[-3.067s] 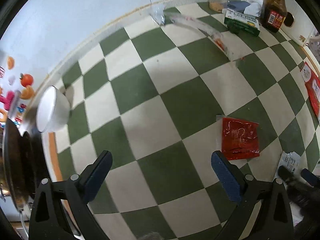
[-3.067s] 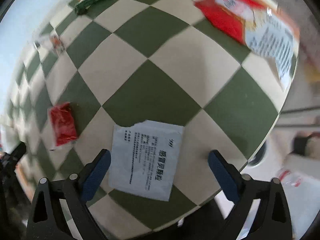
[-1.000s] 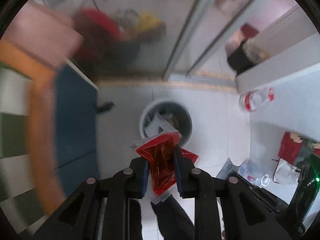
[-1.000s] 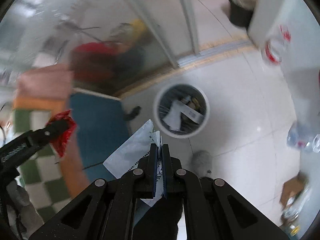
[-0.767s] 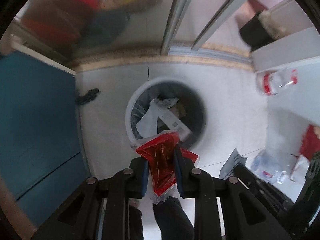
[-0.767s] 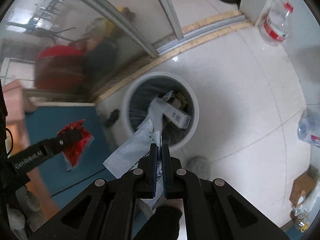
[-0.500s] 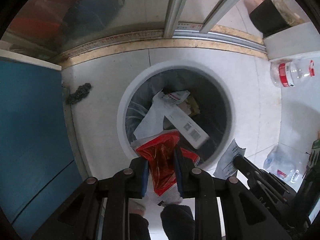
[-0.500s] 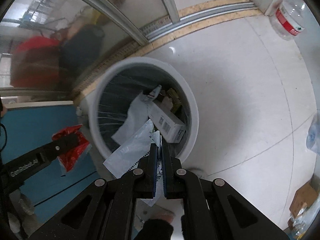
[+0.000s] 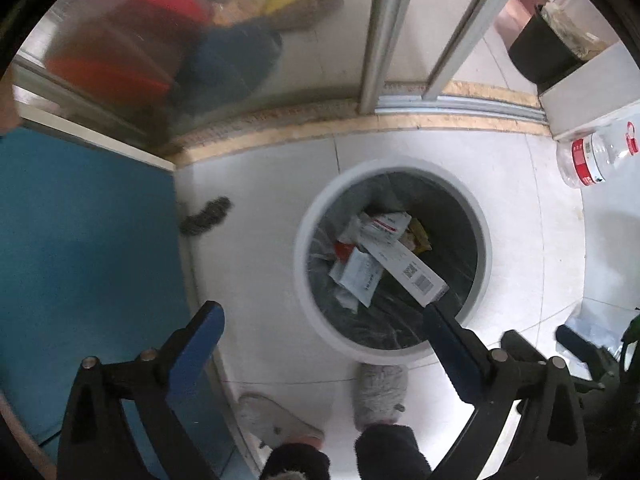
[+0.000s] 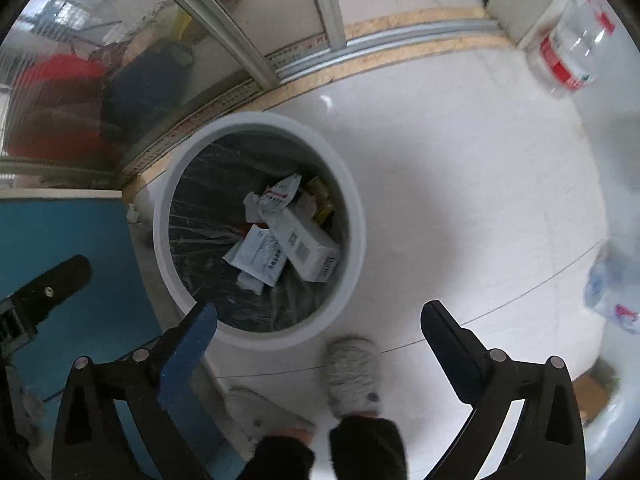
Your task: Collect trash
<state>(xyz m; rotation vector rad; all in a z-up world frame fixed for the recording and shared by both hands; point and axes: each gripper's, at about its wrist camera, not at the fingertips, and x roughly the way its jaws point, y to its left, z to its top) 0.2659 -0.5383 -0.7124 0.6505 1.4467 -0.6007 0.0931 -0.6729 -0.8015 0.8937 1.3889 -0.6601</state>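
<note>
Grippers hang above the white bin (image 9: pixel 298 240) for a straight drop: left gripper (image 9: pixel 320 340) and right gripper (image 10: pixel 318 328) both spread, empty. White sachet (image 10: pixel 260 258) lies inside, red packet (image 9: pixel 340 249) probably at its 11 o'clock.

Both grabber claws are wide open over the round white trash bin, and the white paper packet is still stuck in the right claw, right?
Not quite. The right gripper holds nothing; the right wrist view shows the white paper packet lying inside the round white trash bin. Both are open, the left gripper too.
</note>
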